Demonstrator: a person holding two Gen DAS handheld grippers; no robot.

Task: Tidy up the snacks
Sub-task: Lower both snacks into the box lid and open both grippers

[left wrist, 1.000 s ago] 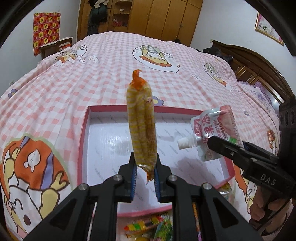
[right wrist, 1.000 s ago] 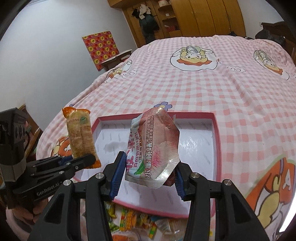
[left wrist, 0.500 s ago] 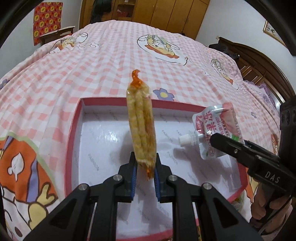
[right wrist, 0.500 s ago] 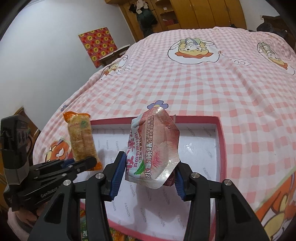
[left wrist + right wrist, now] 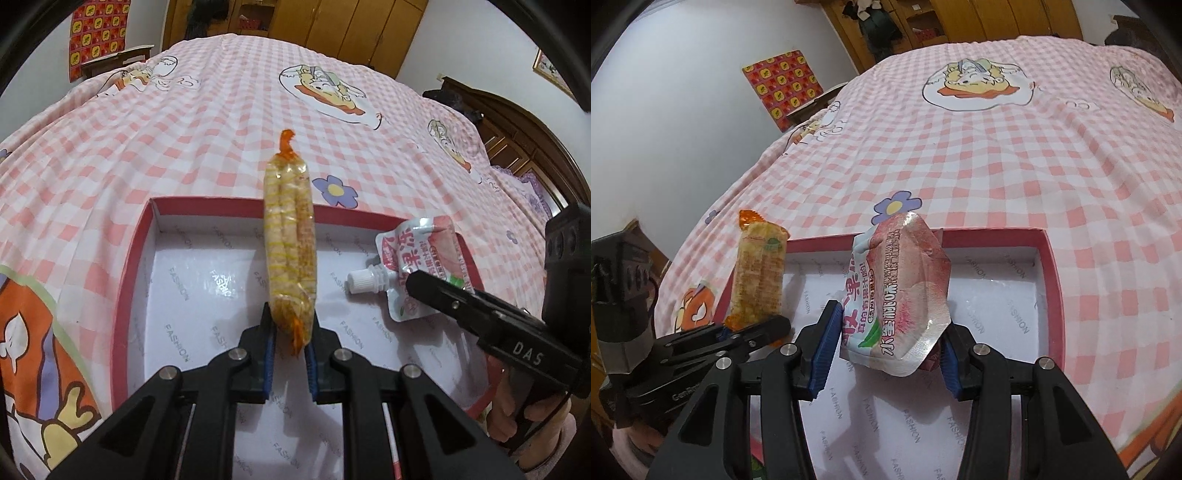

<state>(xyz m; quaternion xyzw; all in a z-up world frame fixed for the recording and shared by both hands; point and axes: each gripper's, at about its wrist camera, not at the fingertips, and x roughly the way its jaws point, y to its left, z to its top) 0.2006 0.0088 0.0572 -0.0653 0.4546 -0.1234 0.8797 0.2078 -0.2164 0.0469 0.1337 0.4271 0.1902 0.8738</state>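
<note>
My left gripper [image 5: 290, 334] is shut on the lower end of a long yellow snack packet [image 5: 290, 243] with orange twisted ends, which stands upright over the red-rimmed white box [image 5: 147, 236]. My right gripper [image 5: 886, 341] is shut on a pink and white spouted jelly pouch [image 5: 897, 295], held over the same box [image 5: 1054, 295]. In the left wrist view the pouch [image 5: 424, 269] and the right gripper [image 5: 417, 284] come in from the right, white cap pointing left. In the right wrist view the yellow packet [image 5: 759, 269] and the left gripper [image 5: 753, 330] show at the left.
The box lies on a bed with a pink checked cartoon sheet [image 5: 184, 129]. A dark wooden headboard [image 5: 517, 122] stands at the right and wardrobes [image 5: 332, 26] at the far end. A person's hand [image 5: 517, 417] holds the right gripper's handle.
Both grippers have moved forward and down over the box with their snacks still held. The loose snacks below the box's near edge have dropped out of sight.
</note>
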